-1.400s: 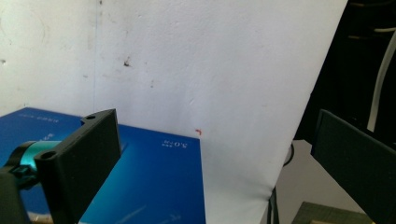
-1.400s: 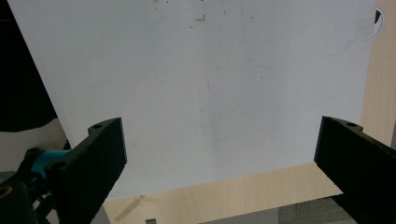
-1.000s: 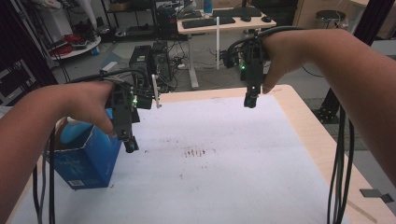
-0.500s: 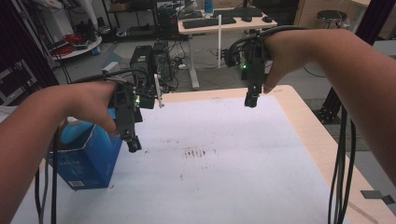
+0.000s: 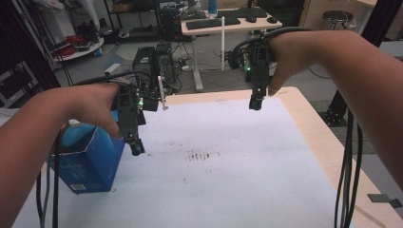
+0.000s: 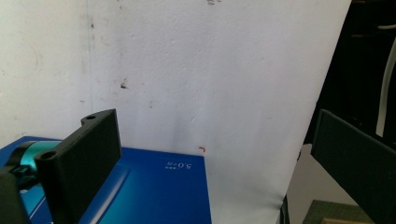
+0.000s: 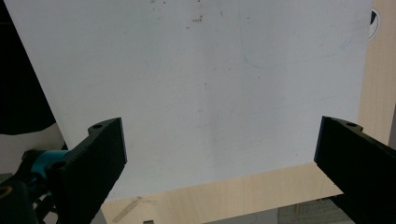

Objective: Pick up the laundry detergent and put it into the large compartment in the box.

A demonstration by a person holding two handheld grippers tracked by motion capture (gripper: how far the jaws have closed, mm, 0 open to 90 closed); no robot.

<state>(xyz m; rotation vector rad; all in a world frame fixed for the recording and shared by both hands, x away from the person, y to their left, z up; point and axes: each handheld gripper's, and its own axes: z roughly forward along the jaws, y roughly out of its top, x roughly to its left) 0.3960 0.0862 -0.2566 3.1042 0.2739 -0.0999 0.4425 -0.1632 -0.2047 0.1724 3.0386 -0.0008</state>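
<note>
A blue cardboard box (image 5: 90, 159) stands open-topped at the left edge of the white sheet (image 5: 228, 161). My left gripper (image 5: 135, 148) hangs just to the right of the box, pointing down at the sheet. In the left gripper view its jaws (image 6: 212, 126) stand wide apart with nothing between them, and the blue box (image 6: 159, 191) lies below them. My right gripper (image 5: 255, 103) hovers over the far edge of the sheet. Its jaws (image 7: 219, 126) are spread wide in the right gripper view, over bare white sheet (image 7: 210, 70).
The wooden table (image 5: 313, 128) shows as a strip along the right and far sides of the sheet. Faint dark marks (image 5: 202, 155) sit mid-sheet. Cables (image 5: 349, 156) hang from my right arm. Beyond the table stand a computer tower (image 5: 152, 61) and a desk (image 5: 228, 23).
</note>
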